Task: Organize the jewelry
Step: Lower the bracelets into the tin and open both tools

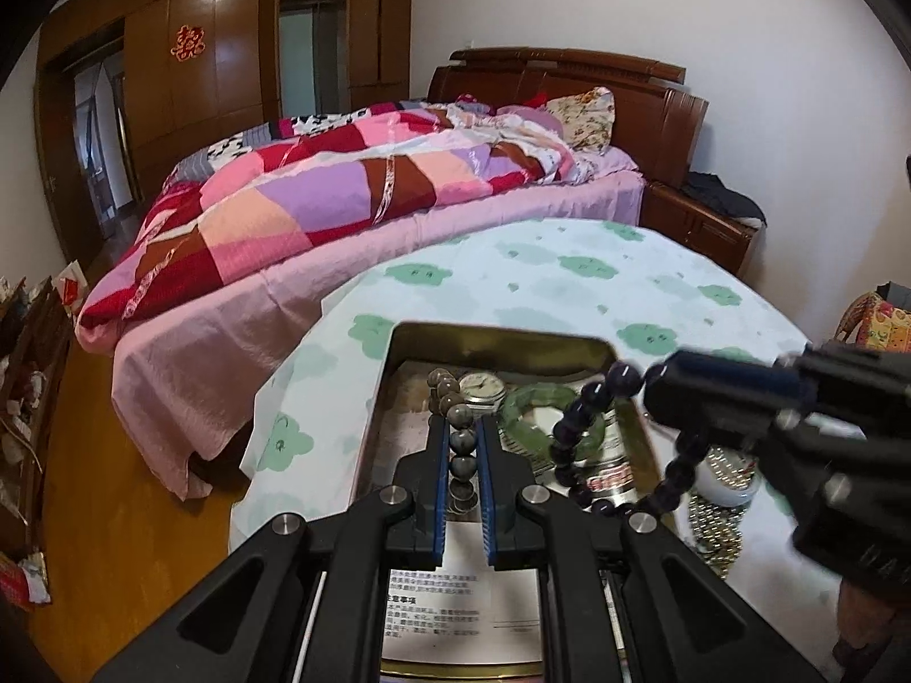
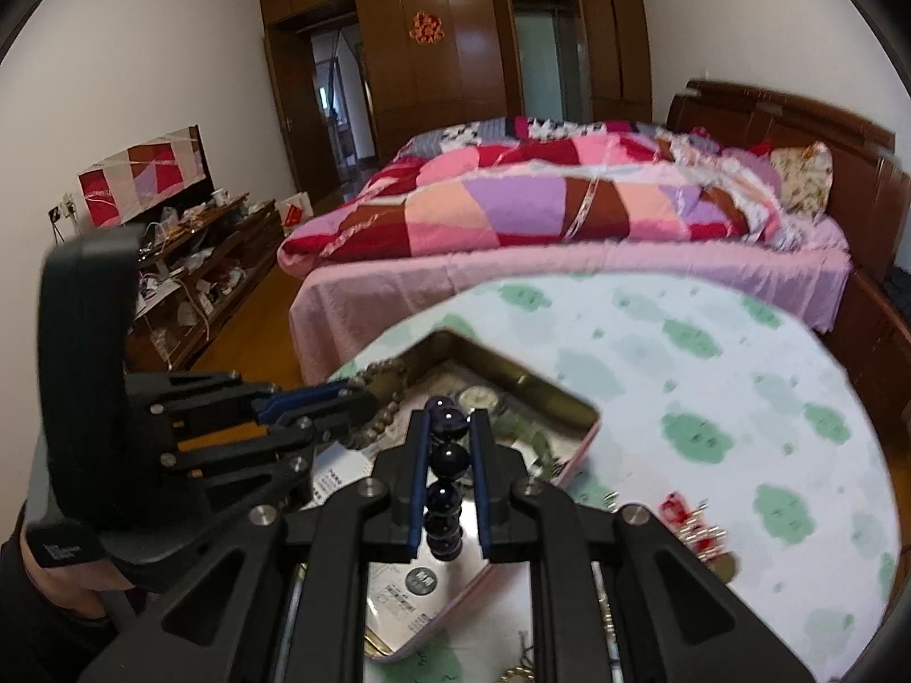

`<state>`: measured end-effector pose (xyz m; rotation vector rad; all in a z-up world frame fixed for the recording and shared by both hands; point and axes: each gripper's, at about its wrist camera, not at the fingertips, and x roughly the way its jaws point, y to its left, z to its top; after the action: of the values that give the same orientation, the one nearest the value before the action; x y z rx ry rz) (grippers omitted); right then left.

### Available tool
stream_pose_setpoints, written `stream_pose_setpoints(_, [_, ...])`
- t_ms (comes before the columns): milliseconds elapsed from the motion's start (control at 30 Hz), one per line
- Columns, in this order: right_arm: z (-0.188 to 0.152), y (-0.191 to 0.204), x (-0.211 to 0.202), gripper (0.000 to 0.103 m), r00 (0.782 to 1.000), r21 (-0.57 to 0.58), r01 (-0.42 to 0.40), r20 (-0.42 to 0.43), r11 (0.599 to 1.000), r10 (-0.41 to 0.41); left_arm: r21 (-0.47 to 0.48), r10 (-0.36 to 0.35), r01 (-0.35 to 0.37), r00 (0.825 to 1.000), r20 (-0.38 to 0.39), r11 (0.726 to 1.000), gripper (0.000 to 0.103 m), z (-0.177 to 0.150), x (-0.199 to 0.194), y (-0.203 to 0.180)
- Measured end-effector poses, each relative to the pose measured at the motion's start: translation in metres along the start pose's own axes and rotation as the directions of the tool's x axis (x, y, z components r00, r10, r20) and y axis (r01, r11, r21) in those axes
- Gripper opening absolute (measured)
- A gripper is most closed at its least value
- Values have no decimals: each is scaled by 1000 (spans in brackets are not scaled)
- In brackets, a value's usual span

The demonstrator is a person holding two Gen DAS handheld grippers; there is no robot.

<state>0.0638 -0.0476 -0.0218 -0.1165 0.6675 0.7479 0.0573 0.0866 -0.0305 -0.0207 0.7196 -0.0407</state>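
Note:
An open metal tin sits on the table with the green-cloud cloth; it also shows in the right wrist view. In it lie a watch and a green jade bangle. My left gripper is shut on a grey-brown bead bracelet over the tin. My right gripper is shut on a dark purple bead bracelet, which also shows in the left wrist view hanging over the tin's right side. The grey-brown bracelet shows in the right wrist view.
A gold chain and a white piece lie right of the tin. A red-and-gold trinket lies on the cloth. A bed with a patchwork quilt stands behind the table. A cluttered low cabinet lines the left wall.

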Motion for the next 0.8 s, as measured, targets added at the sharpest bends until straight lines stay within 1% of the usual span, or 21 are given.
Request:
stream_pose_setpoints(200, [-16, 0, 31, 17, 996, 34, -53, -67, 998, 56, 34, 9, -8, 999, -38, 999, 8, -6, 13, -5])
stream_pose_setpoints(267, [-18, 2, 33, 17, 996, 25, -47, -69, 999, 48, 39, 23, -21, 999, -42, 999, 8, -7, 16, -3])
stream_pose_setpoints(333, [-20, 1, 37, 17, 995, 34, -58, -79, 998, 60, 35, 26, -24, 998, -50, 999, 8, -7, 20, 0])
stream_pose_setpoints(433, [-21, 6, 40, 17, 994, 6, -49, -93, 999, 49, 30, 36, -34, 998, -60, 999, 8, -9, 25, 3])
stream_pose_setpoints(567, [-22, 0, 42, 18, 992, 26, -75, -100, 997, 77, 26, 41, -39, 997, -63, 999, 9, -10, 30, 1])
stream_pose_setpoints(633, [-22, -4, 42, 19, 991, 44, -80, -104, 996, 84, 41, 42, -39, 997, -67, 998, 9, -11, 31, -3])
stream_pose_setpoints(700, [-20, -9, 41, 26, 992, 49, -75, -97, 996, 79, 56, 59, -55, 996, -64, 997, 9, -12, 31, -7])
stream_pose_setpoints(733, [-20, -11, 40, 27, 993, 51, -70, -93, 996, 75, 56, 60, -56, 996, -68, 997, 9, -12, 32, -8])
stream_pose_setpoints(767, [-19, -13, 40, 34, 994, 59, -64, -90, 996, 69, 55, 60, -56, 996, -73, 997, 9, -12, 33, -8])
stream_pose_setpoints(800, [-20, -18, 40, 42, 994, 78, -59, -89, 995, 66, 55, 64, -60, 995, -75, 997, 9, -12, 33, -8])
